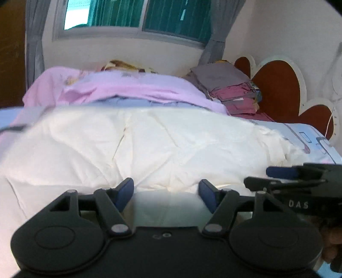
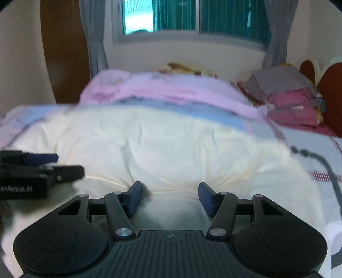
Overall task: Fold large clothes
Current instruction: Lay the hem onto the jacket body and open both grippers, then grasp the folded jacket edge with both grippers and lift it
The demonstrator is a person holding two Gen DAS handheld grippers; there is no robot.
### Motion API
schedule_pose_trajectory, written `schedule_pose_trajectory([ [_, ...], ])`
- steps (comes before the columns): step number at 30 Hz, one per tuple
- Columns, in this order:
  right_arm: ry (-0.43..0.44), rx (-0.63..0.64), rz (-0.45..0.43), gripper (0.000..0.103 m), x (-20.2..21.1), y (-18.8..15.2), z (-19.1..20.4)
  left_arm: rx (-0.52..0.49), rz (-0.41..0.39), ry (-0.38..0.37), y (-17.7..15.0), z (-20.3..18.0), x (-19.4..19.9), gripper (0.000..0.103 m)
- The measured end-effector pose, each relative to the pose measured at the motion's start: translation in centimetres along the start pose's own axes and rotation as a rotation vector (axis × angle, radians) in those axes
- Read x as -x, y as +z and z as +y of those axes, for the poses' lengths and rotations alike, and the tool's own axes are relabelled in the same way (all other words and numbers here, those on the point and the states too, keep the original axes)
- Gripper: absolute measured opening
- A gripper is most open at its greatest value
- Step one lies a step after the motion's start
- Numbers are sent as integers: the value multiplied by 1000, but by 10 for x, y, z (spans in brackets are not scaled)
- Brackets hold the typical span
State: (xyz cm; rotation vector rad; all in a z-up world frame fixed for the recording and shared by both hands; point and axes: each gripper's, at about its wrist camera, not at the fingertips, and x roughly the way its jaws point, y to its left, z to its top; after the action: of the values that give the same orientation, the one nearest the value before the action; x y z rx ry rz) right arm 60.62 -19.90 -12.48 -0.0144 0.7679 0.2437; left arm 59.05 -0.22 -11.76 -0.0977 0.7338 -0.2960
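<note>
A large cream-white garment [image 1: 162, 145] lies spread in soft folds across the bed, and it also fills the middle of the right wrist view [image 2: 171, 145]. My left gripper [image 1: 166, 193] hovers over its near edge with the blue pads apart and nothing between them. My right gripper [image 2: 171, 195] is likewise open over the near edge, holding nothing. The two grippers are side by side: the right gripper [image 1: 267, 177] shows at the right border of the left wrist view, and the left gripper [image 2: 62, 164] at the left border of the right wrist view.
A pink blanket [image 1: 119, 87] lies bunched behind the garment. A stack of folded grey and maroon clothes [image 1: 233, 87] sits at the back right by the heart-shaped headboard [image 1: 280, 89]. A window with grey curtains [image 2: 192, 19] is beyond. A dark cable [image 2: 329, 169] crosses the patterned bedsheet [image 2: 310, 145].
</note>
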Motion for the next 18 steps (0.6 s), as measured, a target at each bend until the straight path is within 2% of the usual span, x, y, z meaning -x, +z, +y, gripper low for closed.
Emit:
schedule_pose_trajectory([
  [6, 4, 1, 7, 57, -23, -9, -4, -31, 9, 36, -9, 0, -18, 69],
  [9, 2, 8, 38, 57, -17, -3, -7, -37, 36, 41, -6, -4, -15, 68],
  [11, -2, -29, -21, 58, 16, -1, -13, -47, 36, 52, -1, -9, 7, 69],
  [12, 4, -42, -70, 58, 36, -4, -18, -65, 4, 60, -3, -11, 23, 75],
  [15, -22, -59, -144, 58, 87, -25, -32, -81, -68, 54, -16, -14, 67, 80],
  [18, -81, -168, -155, 58, 126, -62, -68, -22, -116, 113, -39, 0, 99, 83],
])
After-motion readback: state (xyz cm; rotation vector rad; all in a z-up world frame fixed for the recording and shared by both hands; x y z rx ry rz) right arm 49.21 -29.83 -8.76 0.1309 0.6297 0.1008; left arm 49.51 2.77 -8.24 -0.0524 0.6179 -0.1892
